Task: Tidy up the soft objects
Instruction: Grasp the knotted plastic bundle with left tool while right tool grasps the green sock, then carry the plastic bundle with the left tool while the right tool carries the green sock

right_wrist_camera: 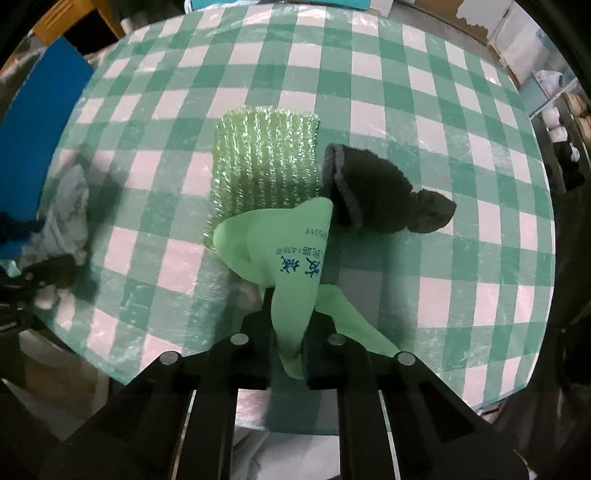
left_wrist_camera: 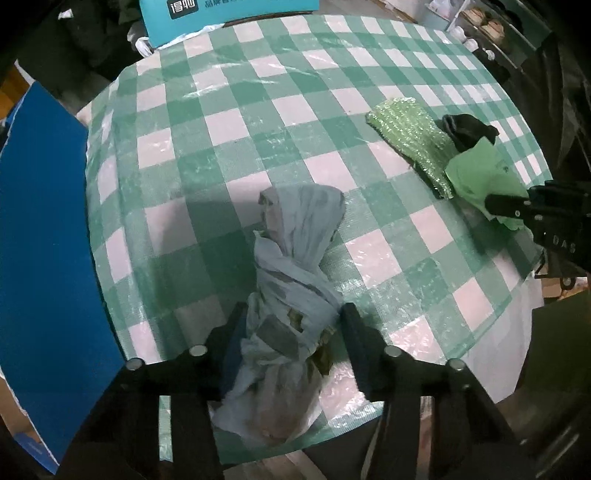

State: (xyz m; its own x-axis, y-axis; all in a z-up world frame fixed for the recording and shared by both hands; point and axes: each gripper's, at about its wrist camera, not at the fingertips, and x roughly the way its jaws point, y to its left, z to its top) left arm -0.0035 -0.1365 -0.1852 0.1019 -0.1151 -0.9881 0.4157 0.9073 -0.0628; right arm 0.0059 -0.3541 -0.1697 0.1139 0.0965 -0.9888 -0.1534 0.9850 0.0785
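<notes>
A twisted pale blue-grey cloth bundle [left_wrist_camera: 291, 280] lies on the checked table near its front edge. My left gripper [left_wrist_camera: 291, 317] points down over it, both fingers pressing the bundle's sides. A light green printed bag [right_wrist_camera: 280, 251] is pinched in my right gripper [right_wrist_camera: 291, 332], which is shut on its lower end. The bag overlaps a glittery green scouring cloth [right_wrist_camera: 264, 166] and touches a black sock [right_wrist_camera: 376, 195]. In the left wrist view the green bag [left_wrist_camera: 480, 173], scouring cloth [left_wrist_camera: 410, 147] and sock [left_wrist_camera: 467, 131] sit at the right with the right gripper [left_wrist_camera: 495, 205].
A round table with a green-and-white checked cover [left_wrist_camera: 258, 122] holds everything. A blue board [left_wrist_camera: 40, 221] stands along its left side. A teal box [left_wrist_camera: 221, 14] sits at the far edge. Shelves with cups [left_wrist_camera: 476, 29] stand at the far right.
</notes>
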